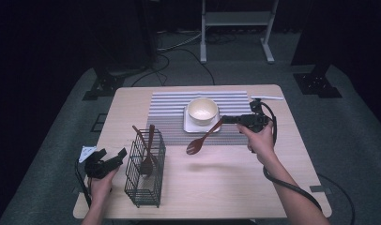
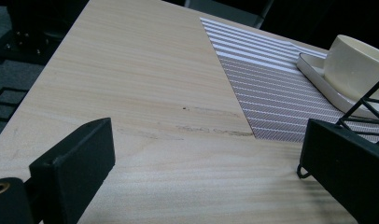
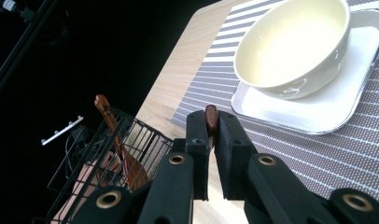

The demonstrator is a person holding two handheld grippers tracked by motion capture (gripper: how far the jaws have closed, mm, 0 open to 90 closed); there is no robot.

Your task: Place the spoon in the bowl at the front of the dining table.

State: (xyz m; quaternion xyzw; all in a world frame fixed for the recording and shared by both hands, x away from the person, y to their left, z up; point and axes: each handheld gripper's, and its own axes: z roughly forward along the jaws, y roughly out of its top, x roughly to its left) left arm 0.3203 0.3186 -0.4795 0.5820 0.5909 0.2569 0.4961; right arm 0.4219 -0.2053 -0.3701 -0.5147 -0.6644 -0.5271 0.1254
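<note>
Gripping a wooden spoon (image 1: 202, 139) – right gripper (image 1: 224, 120) fingers clenched; left gripper (image 1: 117, 156) released beside basket (image 1: 144, 180).

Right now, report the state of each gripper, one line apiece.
Left gripper: open, jaws wide apart beside the wire basket, holding nothing.
Right gripper: closed on the handle of the wooden spoon, held above the table.

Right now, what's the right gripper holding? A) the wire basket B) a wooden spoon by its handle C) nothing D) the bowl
B: the right gripper is shut on the handle of a wooden spoon, which hangs above the table in front of the bowl.
</note>
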